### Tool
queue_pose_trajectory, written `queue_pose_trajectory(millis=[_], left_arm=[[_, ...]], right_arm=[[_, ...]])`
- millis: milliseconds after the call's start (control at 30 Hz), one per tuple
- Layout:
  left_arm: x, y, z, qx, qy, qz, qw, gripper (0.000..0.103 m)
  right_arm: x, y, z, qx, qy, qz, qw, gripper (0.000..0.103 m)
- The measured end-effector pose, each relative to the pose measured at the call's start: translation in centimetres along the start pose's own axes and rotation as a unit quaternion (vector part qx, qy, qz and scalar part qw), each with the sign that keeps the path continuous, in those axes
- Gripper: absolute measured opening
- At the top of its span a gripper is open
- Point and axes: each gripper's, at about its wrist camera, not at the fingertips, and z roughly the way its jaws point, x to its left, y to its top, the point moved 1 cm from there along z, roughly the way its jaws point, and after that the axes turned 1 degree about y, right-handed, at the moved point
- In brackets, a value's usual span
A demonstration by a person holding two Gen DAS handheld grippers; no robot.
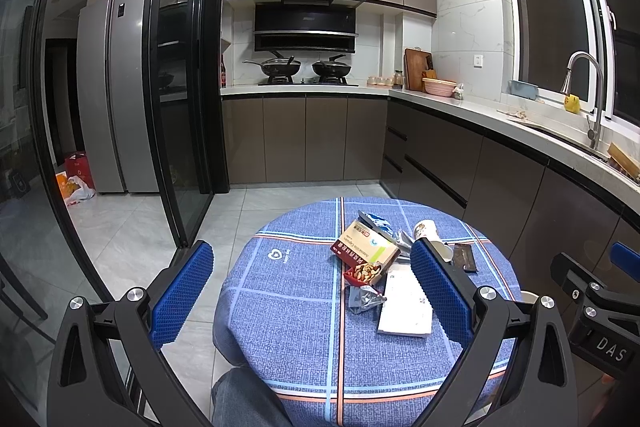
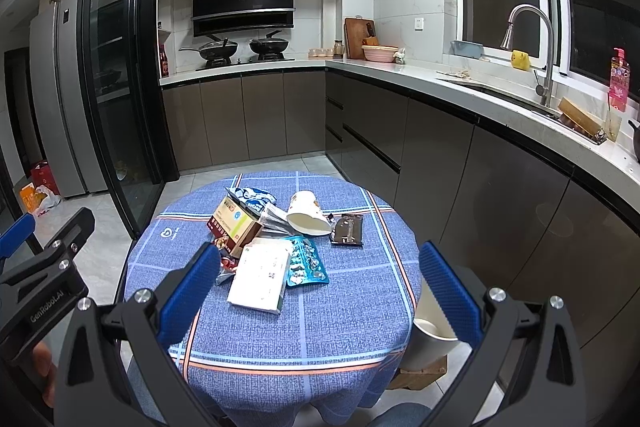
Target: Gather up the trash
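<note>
A round table with a blue plaid cloth [image 2: 312,315] holds a pile of trash: a red and green medicine box [image 2: 234,225], a white flat box [image 2: 262,279], a blue blister pack [image 2: 306,263], a tipped paper cup [image 2: 306,213], a dark wrapper [image 2: 348,230], a blue and white packet [image 2: 250,195] and a silver foil wrapper [image 1: 364,299]. My left gripper [image 1: 312,291] is open and empty, above the table's near left. My right gripper [image 2: 320,291] is open and empty, above the near edge, around the white box.
A white bin [image 2: 430,341] stands on the floor by the table's right side, on a cardboard piece. Kitchen cabinets and a counter with a sink [image 2: 496,91] run along the right. A glass sliding door [image 2: 116,67] stands at the left.
</note>
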Motion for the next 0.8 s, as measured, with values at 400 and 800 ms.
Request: queue_pose_trajectory(millis=[400, 800], left_arm=[[0.0, -0.1, 0.9, 0.012, 0.000, -0.002, 0.9999, 0.095], [1.1, -0.5, 5.3, 0.068, -0.017, -0.005, 0.9975, 0.095]], right_arm=[[0.2, -0.1, 0.7, 0.012, 0.001, -0.002, 1.000, 0.100], [-0.7, -1.6, 7.3, 0.069, 0.050, -0.016, 0.996, 0.100]])
